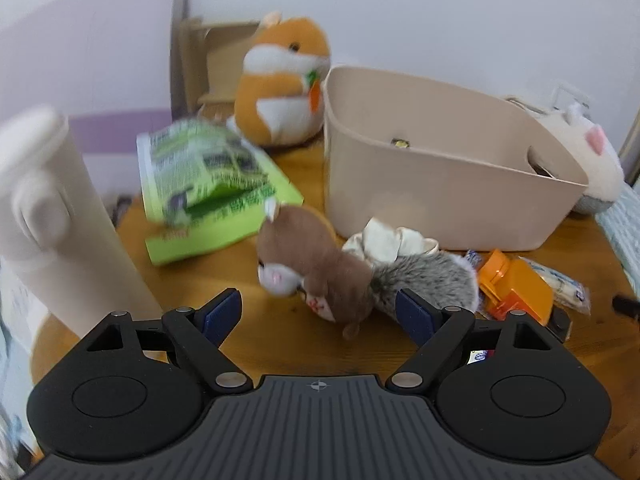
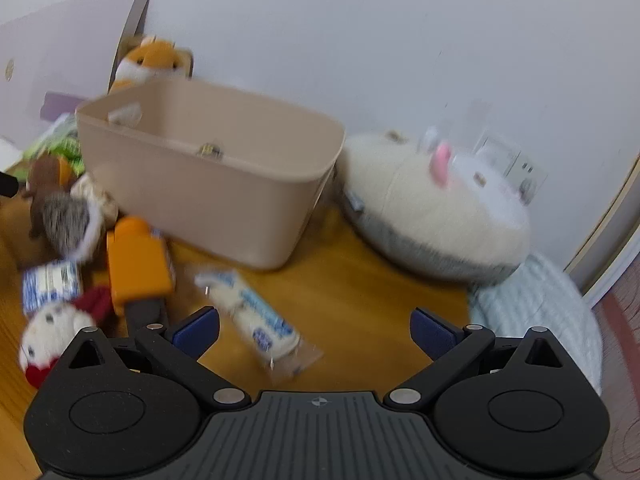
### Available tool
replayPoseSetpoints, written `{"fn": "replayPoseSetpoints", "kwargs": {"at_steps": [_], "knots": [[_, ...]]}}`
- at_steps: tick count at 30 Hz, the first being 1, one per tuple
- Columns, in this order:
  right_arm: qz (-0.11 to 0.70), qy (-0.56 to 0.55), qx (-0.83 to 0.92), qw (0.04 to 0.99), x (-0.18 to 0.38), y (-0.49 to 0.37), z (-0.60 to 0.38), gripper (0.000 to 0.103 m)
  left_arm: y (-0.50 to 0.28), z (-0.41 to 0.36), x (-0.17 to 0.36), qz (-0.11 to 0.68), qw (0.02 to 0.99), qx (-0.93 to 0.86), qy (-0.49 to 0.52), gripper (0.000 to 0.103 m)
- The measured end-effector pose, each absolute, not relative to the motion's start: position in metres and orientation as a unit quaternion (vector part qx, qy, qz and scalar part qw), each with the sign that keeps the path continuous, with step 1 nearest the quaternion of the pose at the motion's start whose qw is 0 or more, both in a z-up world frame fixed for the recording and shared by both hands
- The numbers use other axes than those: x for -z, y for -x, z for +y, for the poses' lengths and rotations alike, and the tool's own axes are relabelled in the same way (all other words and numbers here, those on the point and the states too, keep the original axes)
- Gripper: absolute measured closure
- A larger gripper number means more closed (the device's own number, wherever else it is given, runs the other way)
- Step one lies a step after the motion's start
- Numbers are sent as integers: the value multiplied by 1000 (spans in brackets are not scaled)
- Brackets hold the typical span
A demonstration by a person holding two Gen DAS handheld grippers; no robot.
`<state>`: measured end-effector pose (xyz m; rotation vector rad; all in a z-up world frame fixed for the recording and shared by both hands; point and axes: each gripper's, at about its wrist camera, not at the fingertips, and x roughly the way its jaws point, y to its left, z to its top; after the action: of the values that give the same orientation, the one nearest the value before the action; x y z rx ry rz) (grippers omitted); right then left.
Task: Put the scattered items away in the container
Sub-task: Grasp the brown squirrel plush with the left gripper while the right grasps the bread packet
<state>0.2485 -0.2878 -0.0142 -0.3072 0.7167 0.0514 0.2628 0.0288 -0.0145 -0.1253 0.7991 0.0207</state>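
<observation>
Table [image 2: 360, 280]: smooth, warm-brown wood, bare between the scattered items.
Container [image 1: 432, 184]: beige plastic tub, rounded corners, matte walls, a handle slot at each end; it stands upright at the back of the table, and one small dark-and-gold thing [image 1: 401, 143] shows inside.
White plush [image 2: 432, 204]: big, fluffy cream body with a pink ear, lying just beside the container's right end.
Orange hamster plush [image 1: 280, 80]: soft orange-and-white fur, holding a carrot, upright behind the container's left end.
Green packet [image 1: 208, 184]: glossy printed bag, crumpled, lying left of the container.
Squirrel plush [image 1: 320, 264]: brown short pile with a bristly grey tail, lying on its side in front of the container.
Orange tool [image 2: 138, 264]: hard, boxy orange plastic with a black end, beside the squirrel's tail.
Snack packet [image 2: 260, 320]: clear crinkled wrapper with blue print, flat on the wood.
Left gripper [image 1: 320, 314]: jaws spread wide, empty, hanging over the squirrel plush without touching it.
Right gripper [image 2: 316, 332]: jaws spread wide, empty, the snack packet lying below between its blue pads.
</observation>
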Motion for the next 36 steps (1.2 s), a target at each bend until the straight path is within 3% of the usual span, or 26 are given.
{"fn": "replayPoseSetpoints", "kwargs": {"at_steps": [16, 30, 36], "knots": [[382, 171, -57, 906, 66, -270, -285, 0, -294, 33, 43, 409, 901, -12, 142, 17], [379, 185, -75, 903, 77, -308, -273, 0, -325, 45, 54, 410, 882, -37, 230, 17], [380, 164, -86, 906, 79, -317, -276, 1, -331, 47, 61, 419, 880, -40, 220, 17]]}}
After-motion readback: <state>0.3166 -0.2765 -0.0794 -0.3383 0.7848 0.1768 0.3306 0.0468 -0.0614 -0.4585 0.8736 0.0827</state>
